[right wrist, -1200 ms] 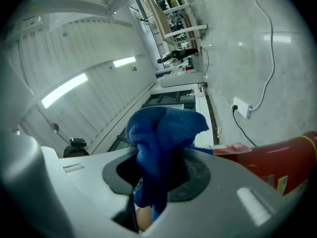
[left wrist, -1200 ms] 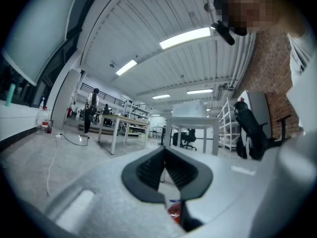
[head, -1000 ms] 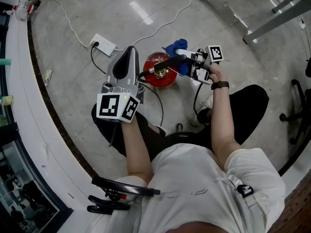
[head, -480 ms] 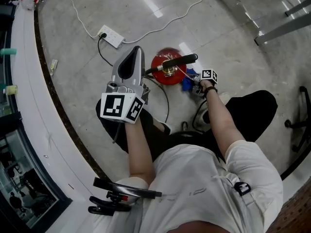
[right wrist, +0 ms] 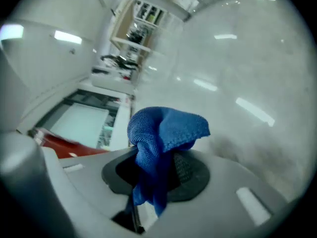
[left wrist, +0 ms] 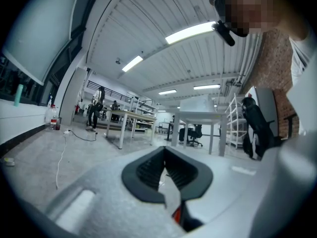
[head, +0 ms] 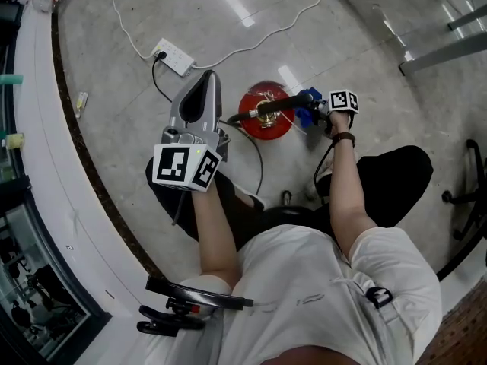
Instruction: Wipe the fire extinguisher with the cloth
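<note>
"Where was the fire extinguisher [head: 262, 120] pictured?"

"It was seen standing on the floor [head: 365, 59] at the person's twelve o'clock, with the blue cloth [right wrist: 163, 133] held at its three o'clock side."

"And the tools?"

"The cloth was clamped in the right gripper [head: 310, 114]. The left gripper [left wrist: 164, 152] was seen closed on nothing, at the extinguisher's nine o'clock."

cloth [head: 305, 105] right of fire extinguisher [head: 264, 119], on floor [head: 122, 90]

White power strip [head: 173, 57], white tables [left wrist: 200, 117], office chair [left wrist: 197, 133]
</note>
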Demonstrator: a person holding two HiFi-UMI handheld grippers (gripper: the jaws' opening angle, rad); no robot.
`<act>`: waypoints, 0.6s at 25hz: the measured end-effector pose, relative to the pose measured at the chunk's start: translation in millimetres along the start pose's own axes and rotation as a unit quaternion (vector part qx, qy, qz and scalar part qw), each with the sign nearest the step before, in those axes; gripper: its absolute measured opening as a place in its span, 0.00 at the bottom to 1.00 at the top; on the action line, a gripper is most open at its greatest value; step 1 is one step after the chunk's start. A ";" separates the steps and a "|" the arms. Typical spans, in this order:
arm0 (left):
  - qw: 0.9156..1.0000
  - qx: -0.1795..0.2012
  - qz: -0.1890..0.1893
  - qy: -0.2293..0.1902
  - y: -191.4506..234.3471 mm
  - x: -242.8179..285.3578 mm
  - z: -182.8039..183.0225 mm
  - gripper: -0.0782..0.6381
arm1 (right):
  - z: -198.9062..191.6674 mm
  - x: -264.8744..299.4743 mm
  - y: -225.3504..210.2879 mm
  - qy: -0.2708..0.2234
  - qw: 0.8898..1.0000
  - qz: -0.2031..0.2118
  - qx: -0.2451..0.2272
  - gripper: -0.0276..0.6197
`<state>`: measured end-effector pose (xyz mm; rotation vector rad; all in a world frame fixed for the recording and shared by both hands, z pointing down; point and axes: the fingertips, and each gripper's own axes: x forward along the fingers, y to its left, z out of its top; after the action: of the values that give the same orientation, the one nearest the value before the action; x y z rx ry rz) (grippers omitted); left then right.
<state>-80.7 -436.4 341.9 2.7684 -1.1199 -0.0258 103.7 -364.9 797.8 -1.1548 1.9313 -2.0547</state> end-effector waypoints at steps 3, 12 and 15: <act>1.000 -0.002 -0.004 -0.007 1.3 2.3 6.2 0.10 | 64.8 -45.3 157.8 -0.053 0.977 0.208 0.005 0.22; 0.999 -0.024 -0.007 -0.021 1.9 1.2 7.8 0.10 | -0.2 -63.6 356.3 0.176 0.874 0.429 -0.143 0.22; 1.000 -0.022 -0.010 -0.018 0.8 -1.0 6.6 0.10 | 17.6 -54.0 326.9 0.132 0.901 0.401 -0.100 0.23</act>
<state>-82.5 -437.1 335.5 2.7502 -1.0864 -0.1027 16.1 -413.4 481.6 -0.0083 2.2360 -1.6124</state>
